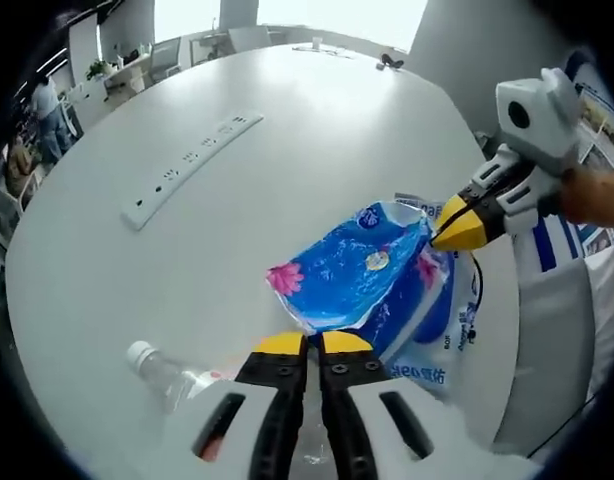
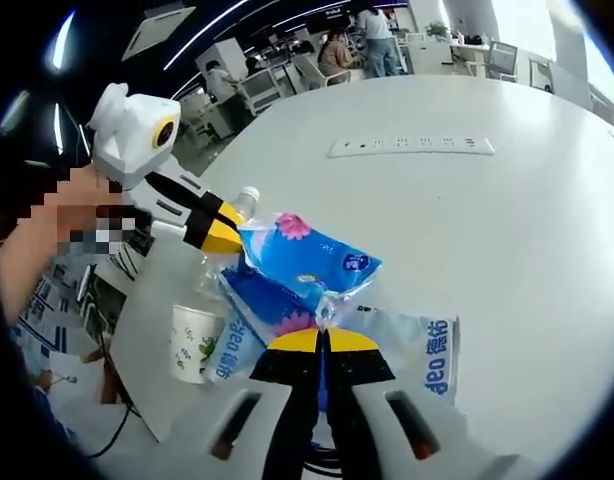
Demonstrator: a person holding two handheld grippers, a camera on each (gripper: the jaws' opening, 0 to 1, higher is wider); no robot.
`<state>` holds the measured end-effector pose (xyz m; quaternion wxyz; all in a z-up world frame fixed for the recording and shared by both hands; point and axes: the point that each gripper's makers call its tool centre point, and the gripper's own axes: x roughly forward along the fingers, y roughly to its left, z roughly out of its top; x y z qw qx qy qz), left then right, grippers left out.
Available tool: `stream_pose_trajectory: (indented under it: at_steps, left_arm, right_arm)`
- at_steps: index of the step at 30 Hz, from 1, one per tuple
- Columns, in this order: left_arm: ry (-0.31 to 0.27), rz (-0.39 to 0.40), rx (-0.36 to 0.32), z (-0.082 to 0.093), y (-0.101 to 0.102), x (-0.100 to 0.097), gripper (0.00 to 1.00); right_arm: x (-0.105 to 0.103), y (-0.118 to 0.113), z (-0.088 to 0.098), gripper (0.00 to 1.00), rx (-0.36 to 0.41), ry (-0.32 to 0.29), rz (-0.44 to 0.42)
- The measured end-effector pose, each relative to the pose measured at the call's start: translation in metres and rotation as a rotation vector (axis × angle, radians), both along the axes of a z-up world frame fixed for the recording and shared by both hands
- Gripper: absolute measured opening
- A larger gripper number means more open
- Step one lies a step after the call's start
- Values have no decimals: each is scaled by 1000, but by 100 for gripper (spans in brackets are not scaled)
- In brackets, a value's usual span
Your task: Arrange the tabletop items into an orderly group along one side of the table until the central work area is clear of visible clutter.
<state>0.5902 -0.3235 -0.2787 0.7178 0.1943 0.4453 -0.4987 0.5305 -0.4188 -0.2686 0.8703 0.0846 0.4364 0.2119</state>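
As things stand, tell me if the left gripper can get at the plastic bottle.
Probably not at once: the left gripper is shut on the blue tissue pack. The plastic bottle lies close beside it on bare table.

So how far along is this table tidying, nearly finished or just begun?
Partly done, I'd judge. The white table looks mostly bare apart from a built-in socket strip. In hand: both hand-held grippers, left and right, pinch the blue tissue pack, lifted over a blue-and-white bag. Left: settling it beside the plastic bottle and paper cup near the edge.
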Motion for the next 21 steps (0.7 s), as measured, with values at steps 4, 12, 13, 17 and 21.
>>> stream_pose_trajectory:
  at_steps: [4, 12, 13, 17, 21]
  left_arm:
    - [-4, 18, -25, 9, -5, 1, 0]
    - [-19, 52, -58, 23, -17, 2, 0]
    - [-22, 57, -61, 25, -19, 2, 0]
    - [-31, 67, -77, 34, -27, 0, 0]
    - [-39, 90, -100, 42, -34, 1, 0]
  right_arm:
    - [3, -8, 8, 0, -1, -16, -5]
    - [10, -26, 21, 0, -4, -47, -20]
    - [10, -27, 21, 0, -4, -49, -22]
    - [12, -38, 27, 0, -5, -63, -32]
    - [14, -47, 35, 0, -2, -79, -42]
